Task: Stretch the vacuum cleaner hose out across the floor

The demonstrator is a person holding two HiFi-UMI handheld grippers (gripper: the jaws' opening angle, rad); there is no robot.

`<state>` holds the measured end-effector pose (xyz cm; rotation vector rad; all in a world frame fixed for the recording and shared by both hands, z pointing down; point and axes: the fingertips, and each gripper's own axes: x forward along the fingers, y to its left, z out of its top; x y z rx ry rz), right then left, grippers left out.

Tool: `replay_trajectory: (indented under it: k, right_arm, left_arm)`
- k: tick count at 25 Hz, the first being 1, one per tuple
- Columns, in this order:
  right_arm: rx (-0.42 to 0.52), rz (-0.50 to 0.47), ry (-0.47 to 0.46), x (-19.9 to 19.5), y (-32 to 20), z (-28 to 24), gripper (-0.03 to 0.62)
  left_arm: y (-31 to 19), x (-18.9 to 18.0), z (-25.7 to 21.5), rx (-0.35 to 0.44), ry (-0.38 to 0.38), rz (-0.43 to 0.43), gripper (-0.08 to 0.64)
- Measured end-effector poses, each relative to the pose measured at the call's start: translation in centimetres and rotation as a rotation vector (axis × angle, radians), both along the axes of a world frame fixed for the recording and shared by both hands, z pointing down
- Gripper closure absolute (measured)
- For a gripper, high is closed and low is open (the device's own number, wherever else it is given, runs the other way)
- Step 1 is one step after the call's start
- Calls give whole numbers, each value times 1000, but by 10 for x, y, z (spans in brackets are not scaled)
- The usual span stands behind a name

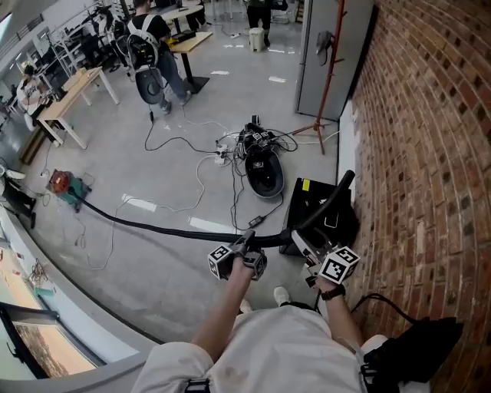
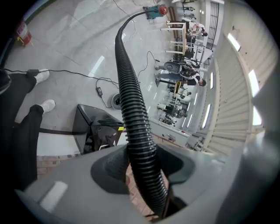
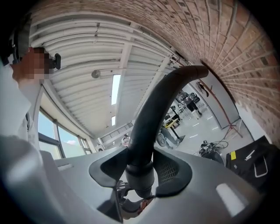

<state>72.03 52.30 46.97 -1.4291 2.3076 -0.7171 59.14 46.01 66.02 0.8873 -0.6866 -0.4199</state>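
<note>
A black ribbed vacuum hose (image 1: 153, 228) runs from the red and teal vacuum cleaner (image 1: 65, 186) at the left, over the grey floor, up to my hands. My left gripper (image 1: 247, 246) is shut on the ribbed hose (image 2: 129, 87), which passes between its jaws (image 2: 141, 173) and stretches away to the vacuum cleaner (image 2: 154, 9). My right gripper (image 1: 303, 246) is shut on the hose's smooth curved end tube (image 1: 330, 201). In the right gripper view that tube (image 3: 162, 100) rises from the jaws (image 3: 140, 173) and bends right. Both grippers are held above the floor.
A black case (image 1: 318, 207) stands against the brick wall (image 1: 430, 153) just ahead of my right hand. A black device among tangled cables (image 1: 263, 170) lies mid-floor, with a red stand (image 1: 326, 84) behind it. Desks and a person (image 1: 153, 54) are far left. A black bag (image 1: 418, 349) lies at the lower right.
</note>
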Motion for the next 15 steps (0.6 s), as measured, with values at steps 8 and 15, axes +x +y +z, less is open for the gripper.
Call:
replay_trajectory:
  k: [8, 15]
  right_arm:
    - [19, -14, 199, -12, -17, -22, 408]
    - [-16, -43, 223, -15, -14, -2, 405]
  left_arm:
    - [-16, 3, -15, 10, 64, -27, 368]
    - [-13, -5, -3, -18, 61, -52, 371]
